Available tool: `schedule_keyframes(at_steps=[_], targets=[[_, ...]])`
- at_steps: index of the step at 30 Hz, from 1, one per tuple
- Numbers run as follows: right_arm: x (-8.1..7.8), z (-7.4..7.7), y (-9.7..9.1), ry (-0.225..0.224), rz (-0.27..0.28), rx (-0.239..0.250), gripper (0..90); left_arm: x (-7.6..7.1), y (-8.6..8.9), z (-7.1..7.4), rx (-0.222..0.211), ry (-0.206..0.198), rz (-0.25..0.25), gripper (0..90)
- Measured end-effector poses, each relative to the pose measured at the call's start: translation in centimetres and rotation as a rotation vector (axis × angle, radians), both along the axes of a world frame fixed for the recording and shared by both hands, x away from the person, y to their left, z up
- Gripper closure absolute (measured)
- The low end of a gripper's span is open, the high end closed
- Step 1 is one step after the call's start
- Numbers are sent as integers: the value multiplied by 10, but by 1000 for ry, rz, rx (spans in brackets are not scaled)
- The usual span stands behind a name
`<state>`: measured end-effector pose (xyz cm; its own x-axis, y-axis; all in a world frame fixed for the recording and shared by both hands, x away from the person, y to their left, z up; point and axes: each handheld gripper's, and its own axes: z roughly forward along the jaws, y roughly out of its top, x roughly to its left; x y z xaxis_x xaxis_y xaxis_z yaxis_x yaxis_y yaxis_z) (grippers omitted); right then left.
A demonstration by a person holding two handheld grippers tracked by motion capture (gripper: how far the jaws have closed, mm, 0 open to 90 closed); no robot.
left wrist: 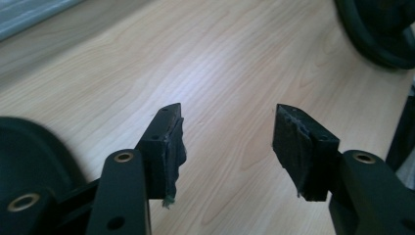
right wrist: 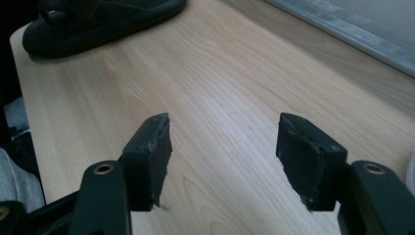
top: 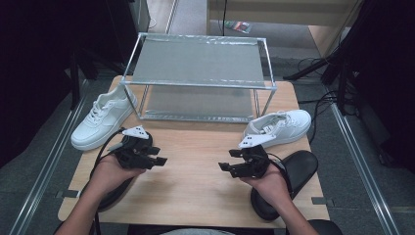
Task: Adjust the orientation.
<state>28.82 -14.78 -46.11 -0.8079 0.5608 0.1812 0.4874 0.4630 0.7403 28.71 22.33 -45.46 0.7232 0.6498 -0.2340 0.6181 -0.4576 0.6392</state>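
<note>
My left gripper [top: 159, 159] [left wrist: 227, 127] hovers low over the wooden table [top: 195, 181], open, with only bare wood between its jaws. My right gripper [top: 226, 164] [right wrist: 222, 142] faces it from the right, also open and holding nothing. A white sneaker [top: 100, 120] lies at the table's left edge, and a second white sneaker [top: 281, 127] sits at the right, just behind the right gripper. One black slide [top: 115, 193] [right wrist: 98, 19] lies partly under the left hand. The other black slide [top: 288, 181] [left wrist: 381, 29] lies under the right hand.
A two-tier metal shoe rack [top: 198, 63] with grey shelves stands at the back of the table; both shelves are bare. Bare wood lies between the two grippers. Cables [top: 318, 103] trail on the floor at the right.
</note>
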Motion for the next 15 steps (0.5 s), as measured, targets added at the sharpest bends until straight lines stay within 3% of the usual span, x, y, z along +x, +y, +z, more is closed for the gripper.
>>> schedule_keyframes(at_steps=[15], targets=[[4, -1, 9, -5, 30, -2, 398, -1, 39, -6, 51, 9, 115, 468]])
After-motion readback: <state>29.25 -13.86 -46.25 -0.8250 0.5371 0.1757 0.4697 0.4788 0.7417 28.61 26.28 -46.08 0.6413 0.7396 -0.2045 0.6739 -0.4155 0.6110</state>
